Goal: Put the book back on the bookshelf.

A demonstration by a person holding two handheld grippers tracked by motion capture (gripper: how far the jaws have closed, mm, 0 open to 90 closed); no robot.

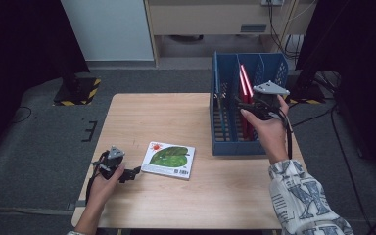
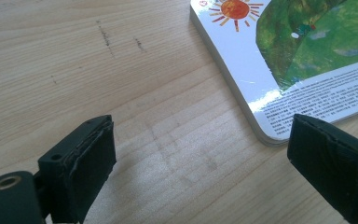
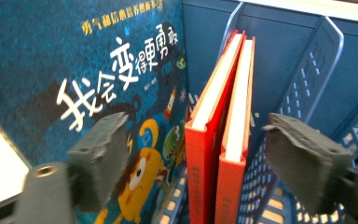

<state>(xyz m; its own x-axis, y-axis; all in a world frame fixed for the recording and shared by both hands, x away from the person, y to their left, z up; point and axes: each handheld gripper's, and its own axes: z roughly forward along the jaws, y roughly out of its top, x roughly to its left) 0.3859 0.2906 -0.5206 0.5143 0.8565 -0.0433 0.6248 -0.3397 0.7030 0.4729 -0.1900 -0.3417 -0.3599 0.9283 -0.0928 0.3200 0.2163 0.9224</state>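
Left gripper (image 1: 127, 174): jaws wide, nothing between them, resting on the wooden table (image 2: 121, 93). Just right of it, picture book (image 1: 169, 159) lying flat (orange sun, green leaf, small print unreadable).

Right gripper (image 1: 242, 104): jaws apart, gripping nothing, held at the blue file rack (image 1: 235, 147). Straight ahead of it, two red books (image 3: 219, 140) upright, spines up, pads clear of them. To its left, a blue book (image 3: 74, 70) titled "我会变得更勇敢".

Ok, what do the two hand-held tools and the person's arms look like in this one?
Both are black, each topped by a grey three-cornered plate. The left tool trails a black cable, as does the right tool. The left one's jaws are dark and blocky with black pads; the right one's look grey and blurred. The right arm wears a white sleeve printed with grey-blue lettering.
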